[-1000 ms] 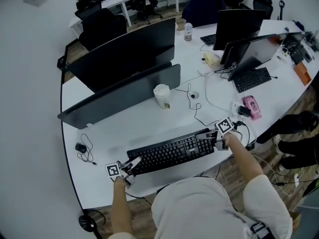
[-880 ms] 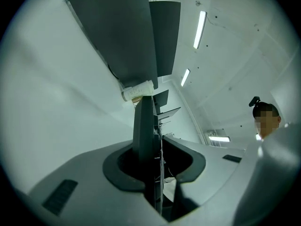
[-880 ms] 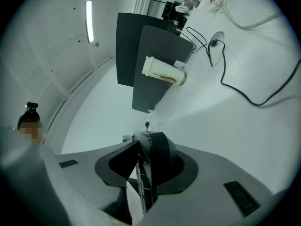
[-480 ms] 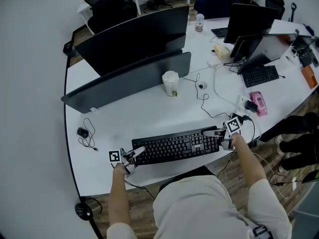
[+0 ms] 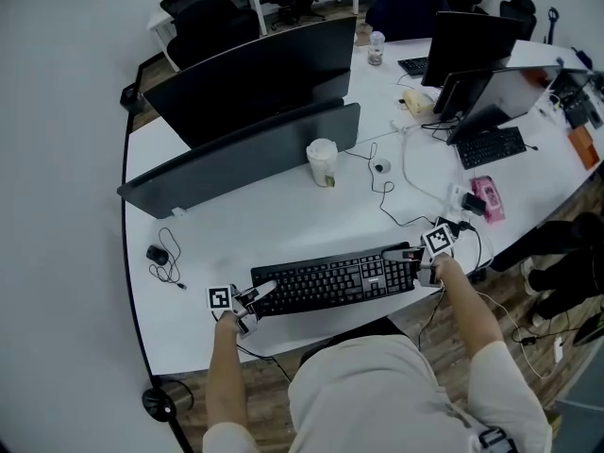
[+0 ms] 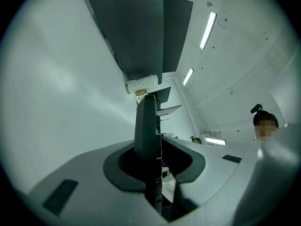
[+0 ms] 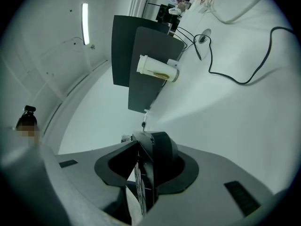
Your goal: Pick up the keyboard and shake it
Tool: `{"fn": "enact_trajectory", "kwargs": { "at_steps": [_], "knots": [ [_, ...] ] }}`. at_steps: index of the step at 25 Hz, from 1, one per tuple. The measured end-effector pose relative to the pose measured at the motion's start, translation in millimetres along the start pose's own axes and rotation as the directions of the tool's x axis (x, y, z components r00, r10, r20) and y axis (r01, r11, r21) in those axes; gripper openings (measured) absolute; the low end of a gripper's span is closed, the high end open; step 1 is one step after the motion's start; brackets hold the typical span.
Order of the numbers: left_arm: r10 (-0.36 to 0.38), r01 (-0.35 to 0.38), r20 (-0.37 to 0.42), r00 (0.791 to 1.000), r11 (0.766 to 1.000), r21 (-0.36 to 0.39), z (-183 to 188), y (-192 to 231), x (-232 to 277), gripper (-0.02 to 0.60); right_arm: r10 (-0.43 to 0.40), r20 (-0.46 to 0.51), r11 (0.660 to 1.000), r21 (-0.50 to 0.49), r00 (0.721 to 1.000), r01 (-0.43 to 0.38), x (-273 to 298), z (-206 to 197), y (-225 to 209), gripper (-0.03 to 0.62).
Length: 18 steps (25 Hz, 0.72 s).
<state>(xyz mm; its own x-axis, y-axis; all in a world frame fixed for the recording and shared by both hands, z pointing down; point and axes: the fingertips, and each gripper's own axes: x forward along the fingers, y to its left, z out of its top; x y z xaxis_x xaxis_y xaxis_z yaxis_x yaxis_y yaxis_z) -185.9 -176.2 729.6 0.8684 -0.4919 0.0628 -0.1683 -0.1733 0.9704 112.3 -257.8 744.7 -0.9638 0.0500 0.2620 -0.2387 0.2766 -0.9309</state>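
A black keyboard (image 5: 332, 281) is held by its two short ends over the front part of a white desk (image 5: 283, 225), its long side running across in front of the person. Whether it is lifted clear of the desk top cannot be told from the head view.

The left gripper (image 5: 255, 297) is clamped on the keyboard's left end. In the left gripper view the keyboard is seen edge-on between the two jaws, which are set partly apart and pressed against it. These jaws have just been closing, with the keyboard between them.

The right gripper (image 5: 413, 260) is clamped on the right end. In the right gripper view the dark edge of the keyboard is gripped between the jaws, which are likewise about half open and have just been closing on it.

Behind the keyboard a paper cup (image 5: 323, 161) is stood near the middle of the desk, just in front of a grey monitor (image 5: 241, 159) that is seen from the back. A larger dark monitor (image 5: 250, 78) is placed behind that one. A black mouse (image 5: 156, 253) with its coiled lead is seen near the desk's left edge, well apart from the keyboard. A thin black cable (image 5: 387, 192) is laid across the desk to the right of the cup.
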Motion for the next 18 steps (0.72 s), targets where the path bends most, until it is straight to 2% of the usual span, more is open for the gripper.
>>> {"fn": "enact_trajectory", "kwargs": {
  "at_steps": [5,9,12,16,18],
  "knots": [
    [0.0,0.001,0.017,1.0,1.0,-0.02,0.4,1.1,-0.1,0.117,-0.01,-0.011,0.999,-0.036,1.0,0.01,2.1,6.9,2.9,0.161],
    [0.005,-0.004,0.029,1.0,1.0,-0.017,0.2,5.2,-3.0,0.117,-0.068,-0.016,0.997,0.036,0.998,0.068,2.6,4.2,-1.1,0.167],
    [-0.006,0.006,0.036,0.999,1.0,0.001,2.7,5.8,-3.5,0.117,-0.037,-0.018,0.999,0.023,0.999,0.038,7.8,8.2,5.3,0.17],
    [0.013,-0.013,0.041,0.999,1.0,0.012,6.6,11.3,-5.8,0.117,-0.074,-0.019,0.997,0.022,0.997,0.074,11.3,13.1,4.0,0.178],
    [0.023,-0.024,0.043,0.999,1.0,0.012,7.1,14.4,-7.9,0.117,-0.067,-0.02,0.998,0.005,0.998,0.067,14.4,14.3,3.1,0.179]
  ]
}}
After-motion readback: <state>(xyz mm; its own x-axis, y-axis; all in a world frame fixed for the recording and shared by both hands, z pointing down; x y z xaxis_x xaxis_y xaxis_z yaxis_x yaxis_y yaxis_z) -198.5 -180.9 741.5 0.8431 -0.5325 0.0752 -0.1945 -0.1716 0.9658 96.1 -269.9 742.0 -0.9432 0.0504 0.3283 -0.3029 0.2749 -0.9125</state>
